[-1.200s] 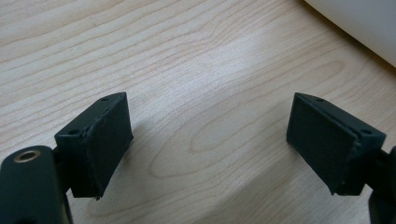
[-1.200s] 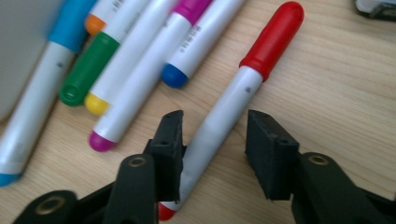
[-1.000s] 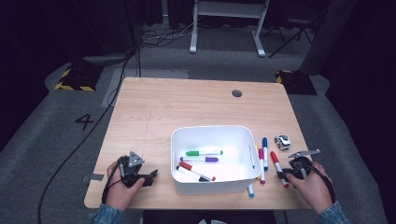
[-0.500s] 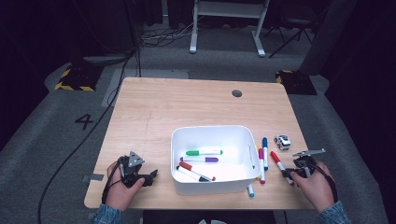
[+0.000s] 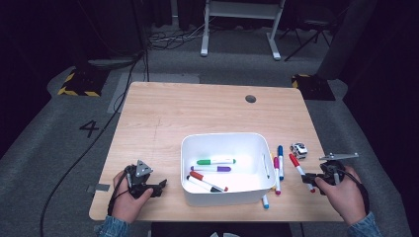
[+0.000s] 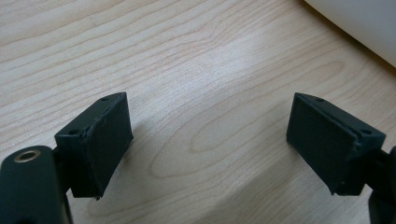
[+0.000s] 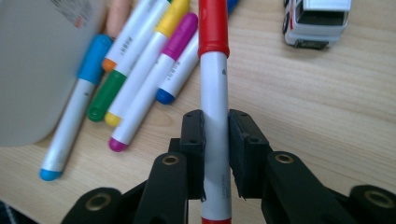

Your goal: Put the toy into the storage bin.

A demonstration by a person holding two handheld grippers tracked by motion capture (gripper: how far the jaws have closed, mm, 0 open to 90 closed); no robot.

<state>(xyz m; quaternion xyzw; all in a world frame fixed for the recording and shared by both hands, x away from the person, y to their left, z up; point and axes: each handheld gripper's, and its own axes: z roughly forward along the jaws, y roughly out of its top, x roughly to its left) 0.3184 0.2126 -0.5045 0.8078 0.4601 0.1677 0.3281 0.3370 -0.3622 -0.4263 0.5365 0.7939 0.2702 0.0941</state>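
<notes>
A white bin [image 5: 217, 136] stands on the wooden table [image 5: 197, 113] and holds a green marker [image 5: 216, 161], a purple marker [image 5: 217, 169] and a red-capped marker [image 5: 207, 182]. Several more markers [image 5: 277, 170] lie on the table by the bin's right wall. My right gripper [image 5: 309, 178] [image 7: 215, 140] is shut on a red marker [image 5: 298, 169] [image 7: 214, 88], clamped mid-barrel with its cap pointing away. My left gripper [image 5: 154, 187] [image 6: 210, 140] rests open on bare wood left of the bin [image 6: 364, 23], nothing between its jaws.
A small white toy car [image 5: 298, 149] [image 7: 317, 18] sits just beyond the loose markers [image 7: 149, 70]. The bin's wall [image 7: 42, 56] is close on the left in the right gripper view. The table's front edge runs right below both hands.
The right hand has edged slightly to the right with the red marker. The left hand has not moved.
</notes>
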